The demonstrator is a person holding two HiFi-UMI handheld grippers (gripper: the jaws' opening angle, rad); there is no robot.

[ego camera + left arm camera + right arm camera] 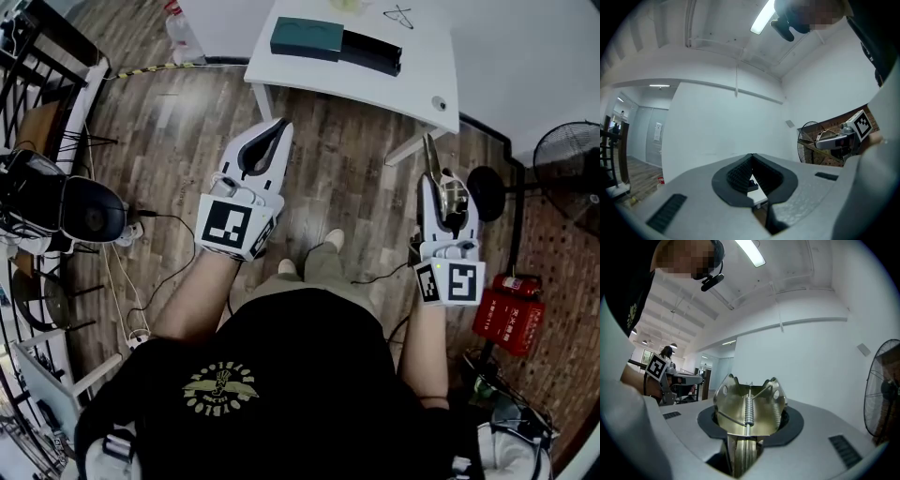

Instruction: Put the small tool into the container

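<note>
I stand in front of a white table [412,89], both grippers held level above the wood floor. On the table's far side lies a teal box [307,37] beside a black oblong case [371,52]. My right gripper [441,180] is shut on a brass-coloured metal tool [448,195] with a coil spring, whose tip sticks out past the jaws. In the right gripper view the tool [749,408] fills the space between the jaws of the right gripper [749,430]. My left gripper [278,127] is shut with nothing in it; its tips meet in the left gripper view [751,157].
A standing fan [568,171] and red fire extinguishers [511,317] are at the right. At the left are a dark round chair [86,212], black railings [37,56] and floor cables. A plastic bottle [183,34] stands near the table's left corner.
</note>
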